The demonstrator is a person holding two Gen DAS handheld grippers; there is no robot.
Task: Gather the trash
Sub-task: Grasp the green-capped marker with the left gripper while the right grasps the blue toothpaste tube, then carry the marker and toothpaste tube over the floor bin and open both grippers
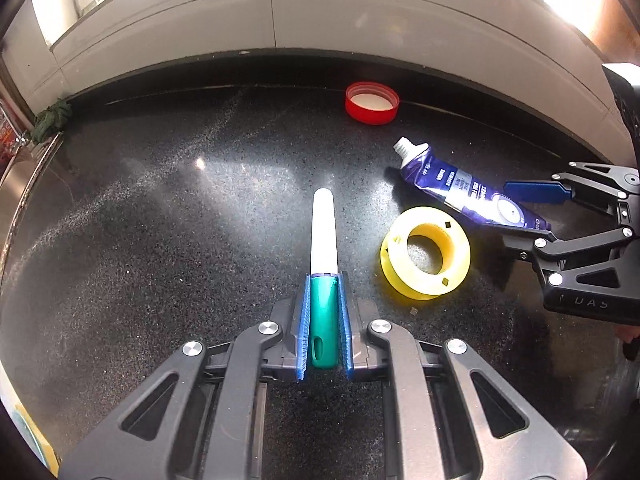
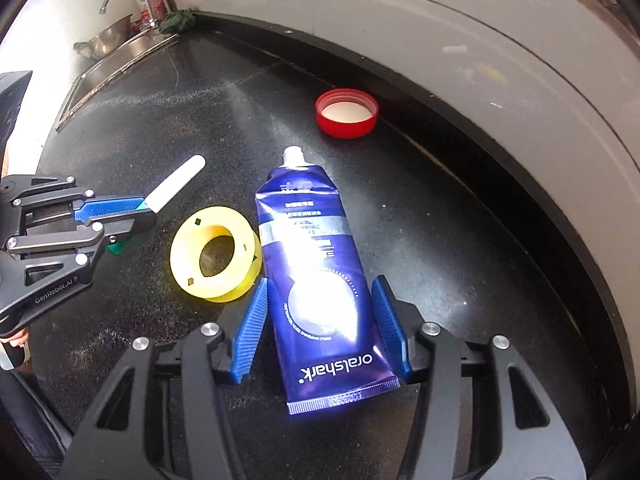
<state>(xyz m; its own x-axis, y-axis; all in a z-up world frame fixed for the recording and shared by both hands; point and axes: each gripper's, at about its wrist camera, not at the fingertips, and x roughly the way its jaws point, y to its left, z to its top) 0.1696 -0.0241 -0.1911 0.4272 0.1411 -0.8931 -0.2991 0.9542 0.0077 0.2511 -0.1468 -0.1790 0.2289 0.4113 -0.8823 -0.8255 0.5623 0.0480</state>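
My left gripper (image 1: 324,280) is shut on a green and white marker (image 1: 323,236); it also shows in the right wrist view (image 2: 176,186), held just above the black counter. My right gripper (image 2: 320,284) is open, its blue fingers (image 2: 252,320) on either side of a blue toothpaste tube (image 2: 316,276) lying capless on the counter, with a small gap each side. The tube (image 1: 464,188) and right gripper (image 1: 532,212) also show in the left wrist view. A yellow tape spool (image 2: 214,254) lies left of the tube. A red lid (image 2: 347,113) lies upside down near the wall.
The black speckled counter (image 1: 160,220) ends at a white tiled wall (image 1: 360,12). A steel sink (image 2: 108,60) with a faucet and a bowl sits at the far left. A green cloth (image 2: 178,20) lies in the corner.
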